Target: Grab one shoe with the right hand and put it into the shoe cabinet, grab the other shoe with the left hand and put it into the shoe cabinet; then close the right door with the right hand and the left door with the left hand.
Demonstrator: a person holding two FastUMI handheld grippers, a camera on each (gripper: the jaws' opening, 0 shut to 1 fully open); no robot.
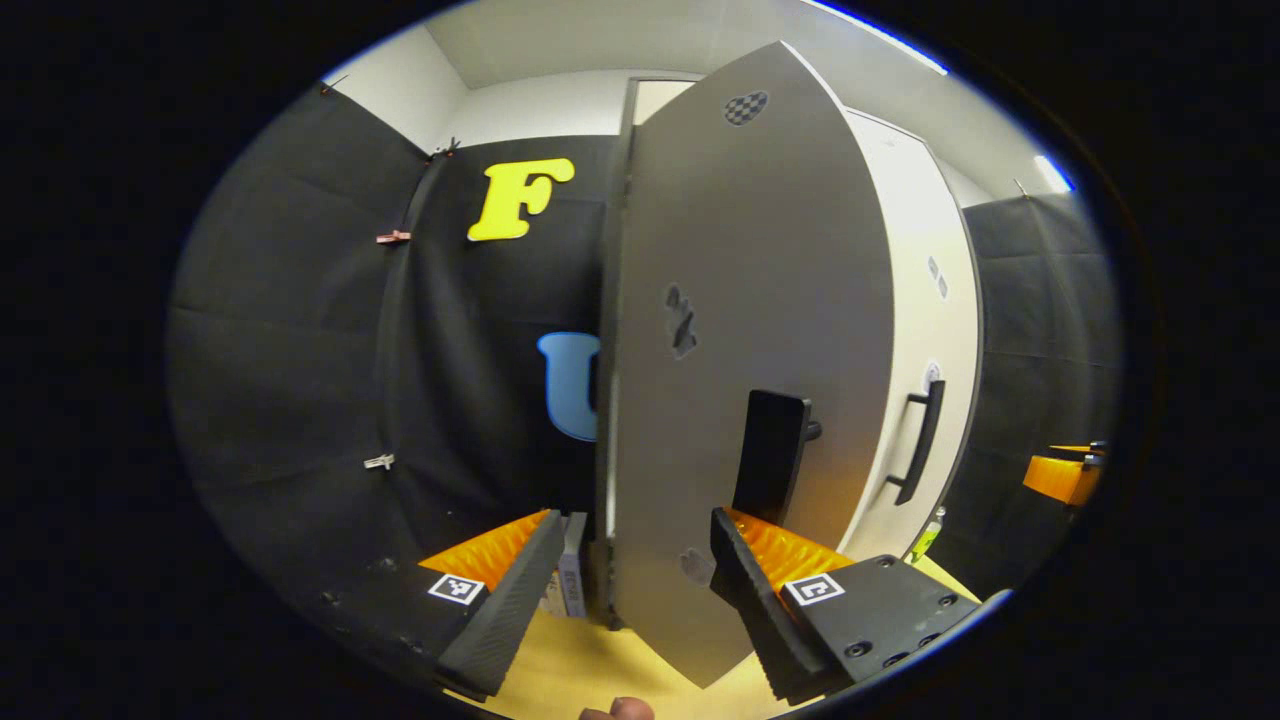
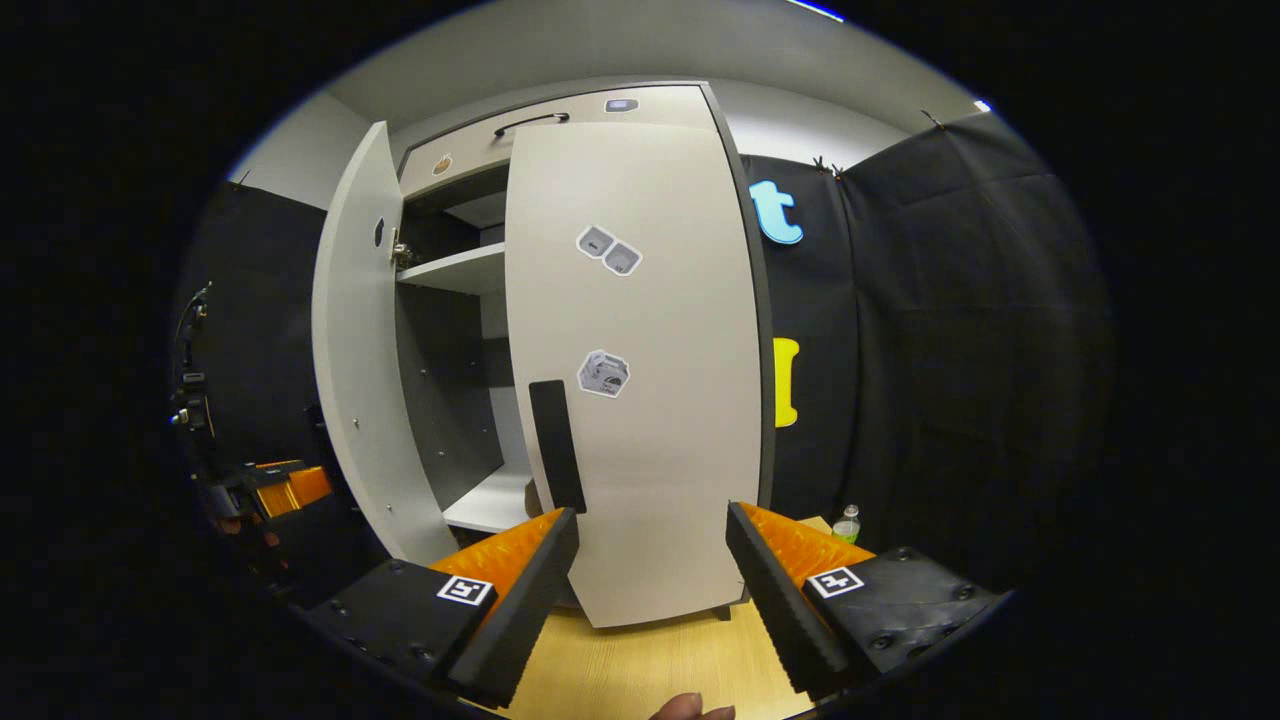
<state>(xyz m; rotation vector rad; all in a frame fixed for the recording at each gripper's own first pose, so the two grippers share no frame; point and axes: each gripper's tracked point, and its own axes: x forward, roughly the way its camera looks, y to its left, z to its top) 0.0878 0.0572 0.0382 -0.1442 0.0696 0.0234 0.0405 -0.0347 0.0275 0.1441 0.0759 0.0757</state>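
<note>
In the left gripper view the cabinet's grey left door point(image 1: 750, 300) stands partly open, close in front of me, its black handle point(image 1: 770, 455) just above one finger. My left gripper point(image 1: 630, 600) is open and holds nothing. Beyond it is the white right door point(image 1: 935, 330) with its handle point(image 1: 920, 440). In the right gripper view the right door point(image 2: 650, 400) looks shut or nearly shut, with its handle point(image 2: 556, 445) over the left finger. My right gripper point(image 2: 650, 570) is open and empty before it. The left door point(image 2: 355, 350) hangs open, baring shelves point(image 2: 455, 270). I cannot make out the shoes.
A small bottle point(image 2: 847, 522) stands on the wooden floor point(image 2: 650, 660) by the cabinet's right side, seen too as a bottle point(image 1: 928, 535) past the right door. The other gripper point(image 2: 285, 490) shows at far left, and the other gripper point(image 1: 1065, 475) at far right. Black cloth walls surround the cabinet.
</note>
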